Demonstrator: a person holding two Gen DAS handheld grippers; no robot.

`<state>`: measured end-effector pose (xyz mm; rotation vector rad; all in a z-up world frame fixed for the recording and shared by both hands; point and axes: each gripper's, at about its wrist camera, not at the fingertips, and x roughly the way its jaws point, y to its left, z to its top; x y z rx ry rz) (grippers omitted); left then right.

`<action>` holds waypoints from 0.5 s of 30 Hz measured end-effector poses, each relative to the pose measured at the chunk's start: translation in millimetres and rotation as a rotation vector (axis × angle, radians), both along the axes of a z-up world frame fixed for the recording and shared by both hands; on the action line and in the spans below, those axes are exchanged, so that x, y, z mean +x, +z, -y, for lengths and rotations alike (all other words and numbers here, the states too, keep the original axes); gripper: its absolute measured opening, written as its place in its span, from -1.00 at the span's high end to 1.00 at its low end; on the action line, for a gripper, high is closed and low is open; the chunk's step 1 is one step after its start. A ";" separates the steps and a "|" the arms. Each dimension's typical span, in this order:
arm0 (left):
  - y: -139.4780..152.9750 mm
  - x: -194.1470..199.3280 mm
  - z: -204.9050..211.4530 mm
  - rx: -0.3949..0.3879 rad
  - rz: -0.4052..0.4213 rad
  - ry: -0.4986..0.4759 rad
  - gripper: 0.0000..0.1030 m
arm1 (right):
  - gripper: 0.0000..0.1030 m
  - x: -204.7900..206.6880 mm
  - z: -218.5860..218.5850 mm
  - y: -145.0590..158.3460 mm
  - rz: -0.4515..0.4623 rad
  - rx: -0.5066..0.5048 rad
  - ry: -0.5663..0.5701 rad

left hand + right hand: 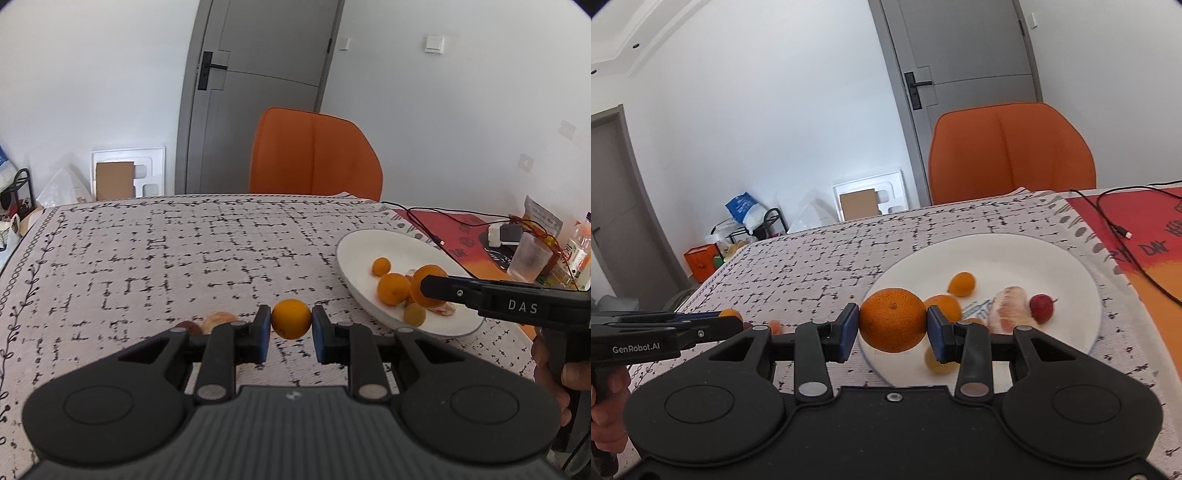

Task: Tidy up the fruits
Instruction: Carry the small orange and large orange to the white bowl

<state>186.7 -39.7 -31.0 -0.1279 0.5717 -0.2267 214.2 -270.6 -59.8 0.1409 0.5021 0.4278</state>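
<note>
"DAS" stands in white letters on the black body of the right gripper [428,286], back from its fingers, seen from the left wrist. "GenRobot.AI" stands in white on the side of the left gripper [733,319], behind its fingers, seen from the right wrist. On the red mat [1145,236], beyond and right of the right fingers, dark letters read roughly "DAY"; the rest is unreadable.

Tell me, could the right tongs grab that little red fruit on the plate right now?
Probably not as things stand. The right tongs are already shut on a big orange, so nothing else fits between them. The red fruit itself lies uncovered on the white plate.
</note>
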 end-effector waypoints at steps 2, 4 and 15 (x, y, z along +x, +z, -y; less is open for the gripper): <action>0.5 2.4 4.7 0.003 0.001 -0.010 0.57 | 0.26 -0.5 4.7 -0.7 -0.002 -0.002 -0.009; 1.6 4.5 9.0 0.007 0.003 -0.022 0.57 | 0.25 -2.8 10.1 -1.0 -0.007 -0.002 -0.021; 6.1 14.6 38.0 0.042 0.014 -0.088 0.57 | 0.12 -10.2 46.4 -3.9 -0.018 0.029 -0.099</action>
